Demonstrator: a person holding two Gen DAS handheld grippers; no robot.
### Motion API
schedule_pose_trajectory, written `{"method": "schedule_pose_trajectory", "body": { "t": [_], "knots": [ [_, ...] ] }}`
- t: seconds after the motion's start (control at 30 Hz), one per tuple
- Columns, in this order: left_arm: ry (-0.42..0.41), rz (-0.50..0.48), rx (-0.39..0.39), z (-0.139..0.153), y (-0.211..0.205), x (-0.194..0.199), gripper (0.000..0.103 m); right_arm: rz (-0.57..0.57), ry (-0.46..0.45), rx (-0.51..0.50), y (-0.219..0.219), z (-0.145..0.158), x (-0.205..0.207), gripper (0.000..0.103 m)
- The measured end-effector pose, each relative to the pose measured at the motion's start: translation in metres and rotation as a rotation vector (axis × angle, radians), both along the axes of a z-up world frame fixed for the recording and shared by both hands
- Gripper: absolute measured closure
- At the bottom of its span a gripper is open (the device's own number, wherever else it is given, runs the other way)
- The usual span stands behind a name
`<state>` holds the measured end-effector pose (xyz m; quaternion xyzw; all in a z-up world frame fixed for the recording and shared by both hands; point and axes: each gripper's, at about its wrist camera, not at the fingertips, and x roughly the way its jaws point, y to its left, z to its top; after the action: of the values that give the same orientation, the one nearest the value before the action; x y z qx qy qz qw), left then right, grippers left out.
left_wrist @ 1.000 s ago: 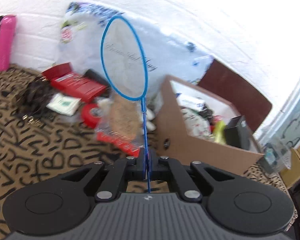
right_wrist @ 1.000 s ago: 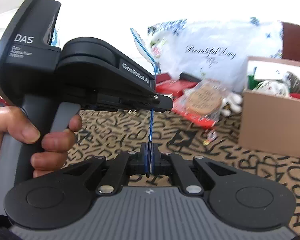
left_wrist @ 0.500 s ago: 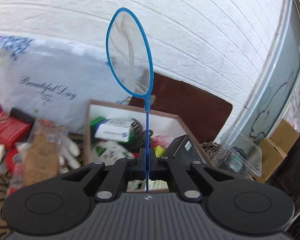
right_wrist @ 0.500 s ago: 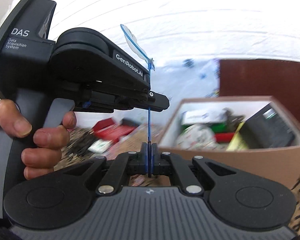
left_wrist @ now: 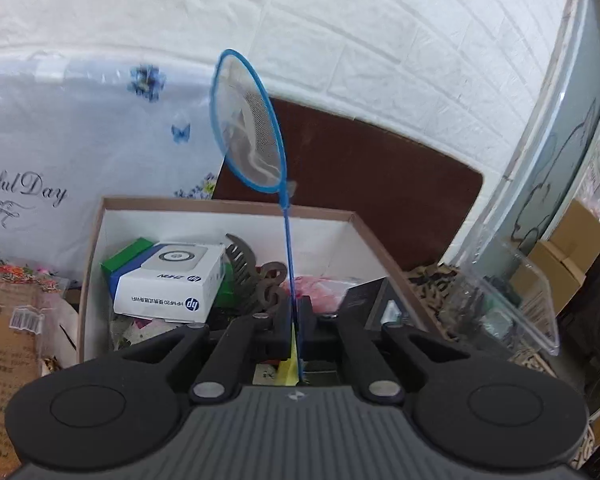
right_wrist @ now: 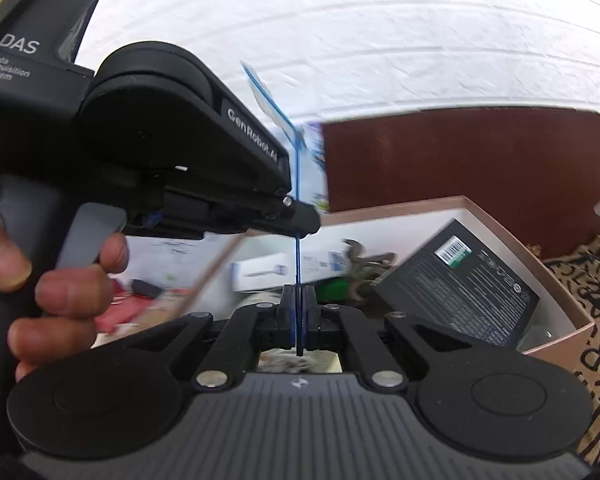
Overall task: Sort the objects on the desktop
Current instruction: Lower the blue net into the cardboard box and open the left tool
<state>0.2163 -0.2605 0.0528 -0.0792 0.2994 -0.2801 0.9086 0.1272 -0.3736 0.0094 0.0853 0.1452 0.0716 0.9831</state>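
Note:
A small blue hand net (left_wrist: 248, 124) with a thin blue handle stands upright. My left gripper (left_wrist: 294, 304) is shut on the handle, above the cardboard box (left_wrist: 92, 264). My right gripper (right_wrist: 299, 292) is shut on the same handle lower down. In the right wrist view the net (right_wrist: 274, 108) shows edge-on past the left gripper's body (right_wrist: 188, 152). The box (right_wrist: 556, 344) holds a white HP carton (left_wrist: 168, 284), a green box, a dark comb (left_wrist: 242, 260) and a black box (right_wrist: 456, 280).
A white floral bag (left_wrist: 60, 160) leans on the brick wall behind the box. A brown board (left_wrist: 380, 188) stands at the back right. A clear plastic container (left_wrist: 508, 300) lies right of the box. Packets (left_wrist: 16, 320) lie at the left.
Both grippers have carried the net rightward, from over the patterned cloth to over the cardboard box. The box now lies right below and fills the lower view.

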Motion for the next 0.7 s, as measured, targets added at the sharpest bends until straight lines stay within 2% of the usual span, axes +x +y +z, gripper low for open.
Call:
{"method": "schedule_pose_trajectory", "body": {
  "t": [0.13,0.23,0.3,0.33,0.37,0.4,0.43,0.53,0.57,0.63,0.67,0.7],
  "knots": [
    [0.045,0.015,-0.002,-0.018,0.005,0.017,0.101,-0.031,0.039,-0.024,-0.001,-0.020,0.025,0.102],
    [0.035,0.030,0.024,-0.024,0.011,0.018,0.101,-0.061,0.042,-0.089,0.004,-0.032,0.035,0.102],
    [0.034,0.037,0.023,-0.025,0.017,0.020,0.097,-0.092,0.031,-0.121,0.005,-0.035,0.038,0.102],
    [0.038,0.042,0.012,-0.025,0.020,0.020,0.084,-0.098,0.029,-0.122,0.004,-0.036,0.039,0.102],
    [0.039,0.051,-0.002,-0.025,0.024,0.020,0.060,-0.097,0.025,-0.120,0.004,-0.037,0.039,0.102],
    [0.034,0.066,-0.016,-0.024,0.028,0.018,0.048,-0.095,0.023,-0.119,0.004,-0.038,0.039,0.101],
    [0.021,0.081,-0.022,-0.022,0.030,0.016,0.032,-0.091,0.022,-0.121,0.003,-0.038,0.040,0.100],
    [-0.030,0.086,-0.019,-0.017,0.035,0.005,0.023,-0.077,0.014,-0.116,0.002,-0.039,0.037,0.093],
    [-0.034,0.079,-0.016,-0.015,0.036,0.002,0.018,-0.077,0.010,-0.117,0.002,-0.039,0.036,0.087],
    [-0.039,0.076,-0.016,-0.012,0.039,-0.006,0.009,-0.065,0.008,-0.112,0.004,-0.038,0.034,0.065],
    [-0.046,0.083,-0.018,-0.010,0.042,-0.011,0.006,-0.056,0.001,-0.103,0.005,-0.038,0.031,0.050],
    [-0.054,0.094,-0.019,-0.009,0.044,-0.016,0.005,-0.055,-0.010,-0.091,0.005,-0.037,0.027,0.039]
  ]
}}
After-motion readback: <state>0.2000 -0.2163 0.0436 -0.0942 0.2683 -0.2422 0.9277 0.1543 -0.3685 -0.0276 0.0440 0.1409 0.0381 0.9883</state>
